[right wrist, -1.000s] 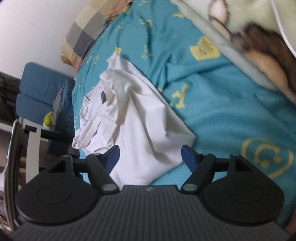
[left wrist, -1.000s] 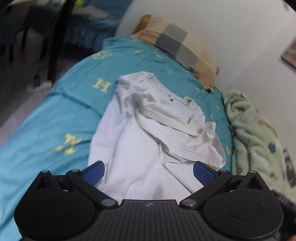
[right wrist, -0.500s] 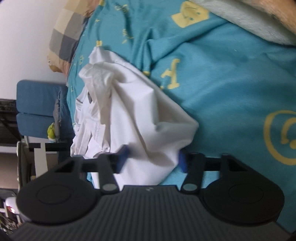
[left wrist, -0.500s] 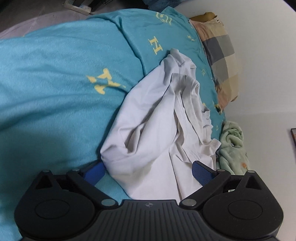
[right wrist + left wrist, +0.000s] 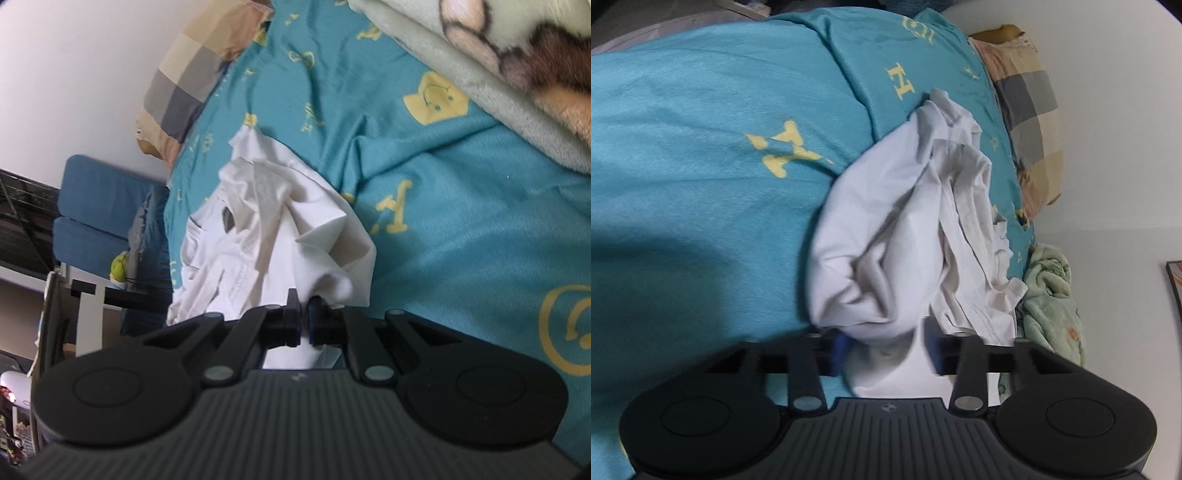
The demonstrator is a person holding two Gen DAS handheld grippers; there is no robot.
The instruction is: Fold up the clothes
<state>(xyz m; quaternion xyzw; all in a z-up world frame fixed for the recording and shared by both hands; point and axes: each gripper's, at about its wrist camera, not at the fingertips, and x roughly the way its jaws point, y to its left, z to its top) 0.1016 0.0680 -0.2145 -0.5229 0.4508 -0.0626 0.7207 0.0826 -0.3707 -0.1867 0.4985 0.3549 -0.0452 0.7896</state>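
The white shirt lay crumpled on the teal sheet, its near edge at 6 o'clock in both views. The left gripper stood part open, blurred, with cloth bunched between its fingers; whether it gripped, I could not tell. The right gripper was nearly closed, pinching the shirt. A checked pillow lay at 11 o'clock.
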